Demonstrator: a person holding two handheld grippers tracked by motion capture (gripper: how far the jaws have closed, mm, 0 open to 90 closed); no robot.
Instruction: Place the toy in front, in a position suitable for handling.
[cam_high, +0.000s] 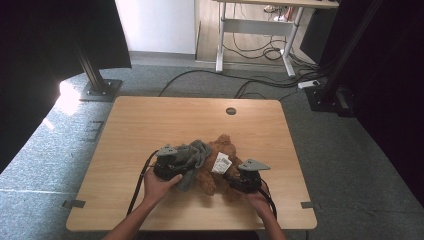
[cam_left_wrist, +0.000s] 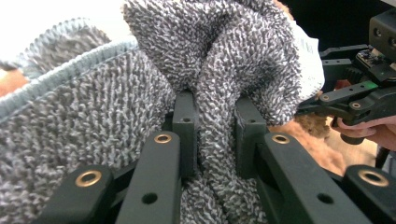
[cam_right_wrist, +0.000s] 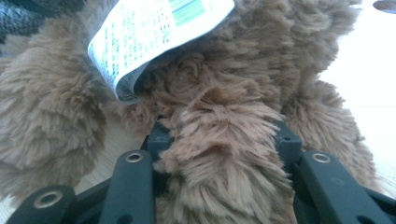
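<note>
Grey towel (cam_left_wrist: 140, 116) and brown bear (cam_high: 220, 165) lie near the surface's (cam_high: 150, 125) front edge. Left gripper (cam_left_wrist: 212, 126) is clamped on towel, right gripper (cam_right_wrist: 219, 140) on fur (tag (cam_right_wrist: 154, 32) showing). Bear seems only part-covered; judging so, wrapping remains.

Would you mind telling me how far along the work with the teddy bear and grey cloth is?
Done: both claws have their grips. In hand: the left claw is shut on a fold of the grey cloth, and the right claw grips the fur of the brown teddy bear. Left: the cloth is bunched against the bear on the table.
</note>
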